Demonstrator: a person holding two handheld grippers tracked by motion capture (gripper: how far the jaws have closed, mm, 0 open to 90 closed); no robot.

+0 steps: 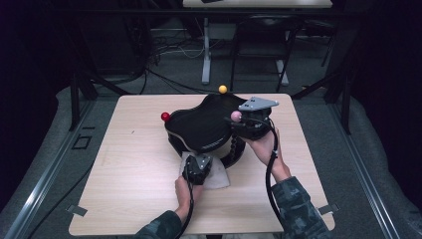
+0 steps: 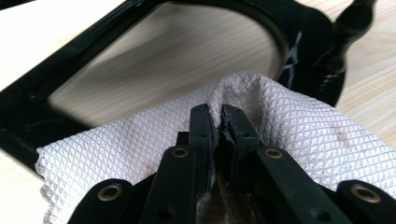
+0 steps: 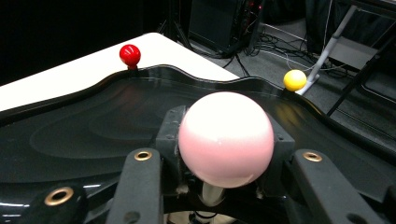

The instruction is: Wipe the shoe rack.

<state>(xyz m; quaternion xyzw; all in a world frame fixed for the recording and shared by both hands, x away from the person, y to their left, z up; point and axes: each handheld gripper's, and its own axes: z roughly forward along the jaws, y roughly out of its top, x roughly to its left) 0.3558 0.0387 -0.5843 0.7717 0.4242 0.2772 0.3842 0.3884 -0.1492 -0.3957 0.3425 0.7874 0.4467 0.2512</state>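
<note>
Left tool (image 2: 218,120) pinched on white waffle-weave cloth (image 2: 289,126), flat on pale wooden table (image 1: 134,164) beneath raised glossy black wavy tray (image 1: 206,124). Right tool (image 3: 223,186) clamped under pink ball knob (image 3: 226,137), holding tray up. If your grip slips, tray drops on cloth; cloth may snag black frame (image 2: 93,56).

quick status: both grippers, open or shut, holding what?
Left gripper: shut on the white cloth, beside the black frame.
Right gripper: shut on the stem under the pink ball of the black tray.
</note>
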